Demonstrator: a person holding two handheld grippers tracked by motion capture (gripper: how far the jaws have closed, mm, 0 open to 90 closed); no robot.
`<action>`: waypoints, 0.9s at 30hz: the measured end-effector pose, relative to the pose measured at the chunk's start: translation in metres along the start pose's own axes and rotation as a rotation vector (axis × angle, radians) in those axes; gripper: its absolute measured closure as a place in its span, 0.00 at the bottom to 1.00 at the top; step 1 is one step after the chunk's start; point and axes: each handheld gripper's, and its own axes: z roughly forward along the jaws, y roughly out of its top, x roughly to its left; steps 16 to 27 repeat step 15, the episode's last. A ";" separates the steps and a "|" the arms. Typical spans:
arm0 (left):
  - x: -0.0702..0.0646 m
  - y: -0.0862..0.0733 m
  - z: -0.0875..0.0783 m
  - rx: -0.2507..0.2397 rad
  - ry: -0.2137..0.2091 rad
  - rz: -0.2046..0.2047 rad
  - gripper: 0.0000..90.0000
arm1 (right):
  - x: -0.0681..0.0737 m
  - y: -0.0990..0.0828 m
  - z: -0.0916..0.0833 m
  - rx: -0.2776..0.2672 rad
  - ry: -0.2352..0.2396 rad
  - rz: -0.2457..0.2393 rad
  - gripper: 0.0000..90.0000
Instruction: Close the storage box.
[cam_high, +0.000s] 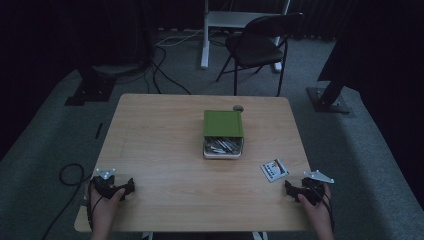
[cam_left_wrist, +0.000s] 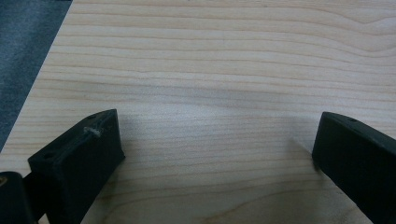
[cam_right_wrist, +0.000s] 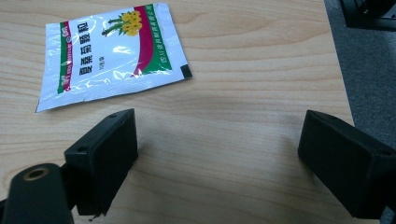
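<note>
A white box with a raised green lid stands at the table's middle, holding several small silvery packets. One white sachet with red and green print lies flat near the right front; in the right gripper view the sachet sits just beyond the jaws. My right gripper rests at the front right corner, open and empty, as my right gripper shows over bare wood. At the front left my left gripper is open too, and my left gripper has nothing between its jaws.
The wooden table has bare wood around the box. A small dark round object lies behind the lid. A black folding chair and a white desk leg stand beyond the table, with cables on the grey floor.
</note>
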 end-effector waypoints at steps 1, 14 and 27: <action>0.000 0.000 0.000 0.000 0.004 -0.004 0.02 | 0.000 0.000 0.000 0.000 0.000 0.000 0.13; -0.003 0.003 0.003 0.007 0.044 -0.045 0.01 | 0.000 0.000 0.000 0.000 0.000 0.000 0.13; -0.003 0.003 0.003 0.006 0.046 -0.048 0.01 | 0.000 0.000 0.000 0.000 0.000 0.000 0.13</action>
